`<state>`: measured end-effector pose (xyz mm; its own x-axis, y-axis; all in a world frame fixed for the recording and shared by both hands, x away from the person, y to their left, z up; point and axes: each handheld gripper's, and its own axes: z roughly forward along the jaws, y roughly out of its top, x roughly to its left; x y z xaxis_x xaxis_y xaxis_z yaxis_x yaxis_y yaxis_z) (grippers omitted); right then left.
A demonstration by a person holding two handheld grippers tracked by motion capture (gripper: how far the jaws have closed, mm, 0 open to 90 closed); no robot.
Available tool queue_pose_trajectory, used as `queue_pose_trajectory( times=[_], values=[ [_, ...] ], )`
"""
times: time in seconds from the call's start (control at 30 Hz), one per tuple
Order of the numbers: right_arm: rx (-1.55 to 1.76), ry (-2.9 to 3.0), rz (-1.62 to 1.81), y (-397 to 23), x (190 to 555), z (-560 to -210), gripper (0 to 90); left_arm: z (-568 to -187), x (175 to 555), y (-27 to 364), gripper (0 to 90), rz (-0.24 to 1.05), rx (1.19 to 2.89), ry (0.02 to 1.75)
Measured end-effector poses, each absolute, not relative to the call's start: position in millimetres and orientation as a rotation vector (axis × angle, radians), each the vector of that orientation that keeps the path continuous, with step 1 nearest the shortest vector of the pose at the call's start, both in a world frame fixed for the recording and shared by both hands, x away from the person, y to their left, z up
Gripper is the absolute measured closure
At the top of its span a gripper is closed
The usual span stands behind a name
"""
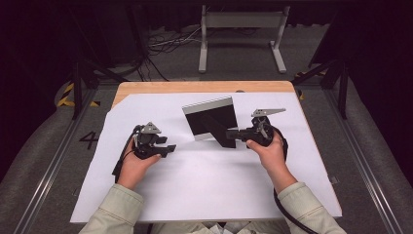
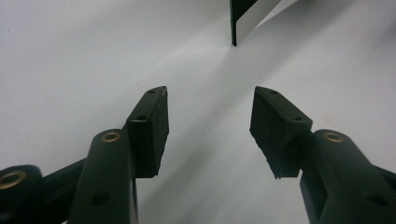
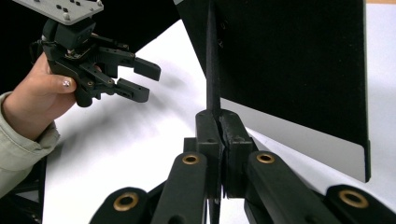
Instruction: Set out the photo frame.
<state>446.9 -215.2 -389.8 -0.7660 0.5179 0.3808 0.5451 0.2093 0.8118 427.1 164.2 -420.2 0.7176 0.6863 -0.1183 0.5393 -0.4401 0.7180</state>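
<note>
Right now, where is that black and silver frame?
In the high view the frame stands mid-table on the white sheet, its back prop pinched by the right gripper.

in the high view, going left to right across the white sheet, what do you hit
left tongs with jaws open → black panel with a silver edge, standing up → black flap behind it, pinched by the right tongs → right hand
</note>
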Motion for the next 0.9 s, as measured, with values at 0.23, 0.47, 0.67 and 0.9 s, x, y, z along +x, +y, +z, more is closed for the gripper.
queue_pose_trajectory(
  times=[0.23,0.47,0.67,0.9],
  values=[
    [-1.025,-2.47,-1.635,-219.7,446.0,-394.2,87.4,-420.3,427.1,163.4,47.7,0.247,2.154,0.92],
    [-0.935,-2.644,-1.561,-220.4,440.3,-395.7,85.7,-418.8,425.9,163.1,48.4,0.256,2.142,0.918],
    [-0.901,-2.696,-1.526,-221.0,436.0,-398.8,85.7,-419.4,426.5,162.7,48.4,0.25,2.151,0.911],
    [-0.861,-2.752,-1.49,-221.8,433.4,-399.7,85.4,-419.6,426.3,162.2,48.4,0.249,2.151,0.91]
  ],
)
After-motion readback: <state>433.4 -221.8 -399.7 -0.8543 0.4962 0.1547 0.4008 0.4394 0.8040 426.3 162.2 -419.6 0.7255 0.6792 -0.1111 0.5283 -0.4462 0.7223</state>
